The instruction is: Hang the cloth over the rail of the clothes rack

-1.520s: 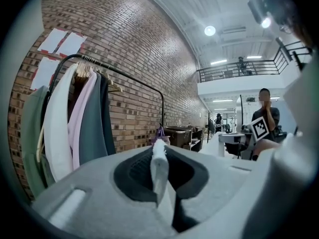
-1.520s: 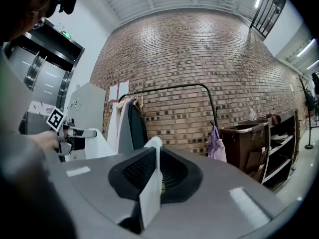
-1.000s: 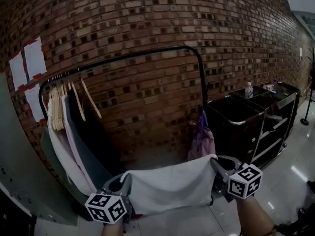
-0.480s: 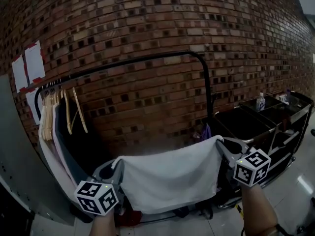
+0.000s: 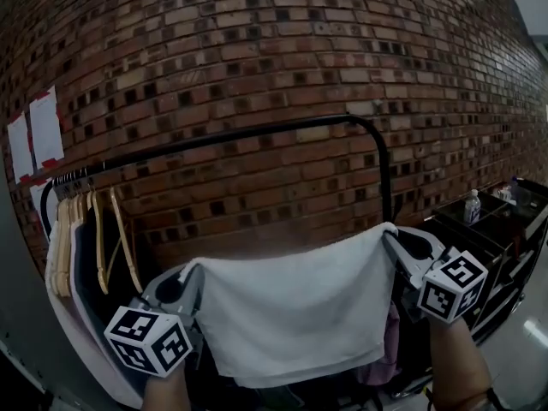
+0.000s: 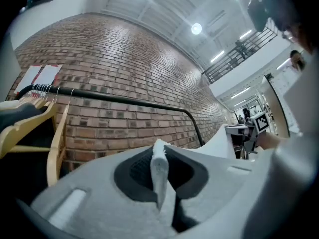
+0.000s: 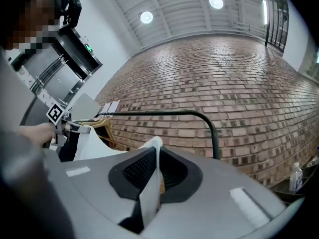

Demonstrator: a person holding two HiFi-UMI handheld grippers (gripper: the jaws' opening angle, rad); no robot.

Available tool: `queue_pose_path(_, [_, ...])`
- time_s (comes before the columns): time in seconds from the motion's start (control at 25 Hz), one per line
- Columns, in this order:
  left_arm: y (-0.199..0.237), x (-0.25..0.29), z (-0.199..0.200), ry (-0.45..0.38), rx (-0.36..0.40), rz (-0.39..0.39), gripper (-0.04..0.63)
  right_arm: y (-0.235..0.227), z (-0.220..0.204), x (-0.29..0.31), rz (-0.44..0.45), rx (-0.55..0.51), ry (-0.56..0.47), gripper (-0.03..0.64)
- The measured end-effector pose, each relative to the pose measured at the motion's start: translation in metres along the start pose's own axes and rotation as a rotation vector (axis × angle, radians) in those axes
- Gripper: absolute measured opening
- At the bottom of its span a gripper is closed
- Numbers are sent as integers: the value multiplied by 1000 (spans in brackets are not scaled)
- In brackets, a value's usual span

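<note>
A white cloth (image 5: 295,306) hangs spread between my two grippers in the head view, below and in front of the black rail (image 5: 257,134) of the clothes rack. My left gripper (image 5: 190,274) is shut on the cloth's left top corner, and its own view shows the cloth edge (image 6: 159,171) pinched between its jaws (image 6: 160,169). My right gripper (image 5: 390,240) is shut on the right top corner, the cloth edge (image 7: 151,183) squeezed between its jaws (image 7: 155,169). The rail (image 6: 129,100) (image 7: 164,113) lies ahead of both, higher than the cloth.
Wooden hangers (image 5: 86,238) with garments fill the rail's left end. A brick wall (image 5: 282,50) stands right behind the rack. A black cart (image 5: 505,221) with a bottle (image 5: 471,205) stands at the right. White papers (image 5: 34,131) are stuck on the wall at left.
Both grippers have risen with the cloth stretched between them, and the rack's rail now sits lower and nearer in the head view. The cart has slid towards the right edge.
</note>
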State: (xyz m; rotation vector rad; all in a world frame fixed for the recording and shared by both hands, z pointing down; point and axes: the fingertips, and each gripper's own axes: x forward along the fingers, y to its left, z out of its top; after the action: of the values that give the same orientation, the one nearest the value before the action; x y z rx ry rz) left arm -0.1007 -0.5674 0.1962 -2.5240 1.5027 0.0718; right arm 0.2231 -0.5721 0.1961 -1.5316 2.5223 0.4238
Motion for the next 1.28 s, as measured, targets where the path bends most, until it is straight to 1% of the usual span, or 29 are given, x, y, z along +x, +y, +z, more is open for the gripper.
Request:
queue_pose_path(0.16, [27,32,34,-63,52,-2,21,-8,28,47,-14,-46,-54,21])
queue_pose_path(0.36, [43,60,87,-132,145,14,21,-23,71,87,-17,-111,-135,21])
queue_pose_path(0.64, [66,80,142,-190,178,59,21,-50,132,124,11,-205,-234,21])
queue_pose_path(0.8, [79,95,176,-206,193,90,21,-68,162,147,36,-226,-279,21])
queue_pose_path(1.0, [101,121,229,-210,257,153,21,-92,201,184,51,-252,-306,21])
queue_pose_path(1.16, [123,147,267,-176,338,222,21,-110,232,213,60,-282,-312,21])
queue_pose_path(1.28, [140,168,291,-135,408,274,21,-122,253,239,79,-313,-289,21])
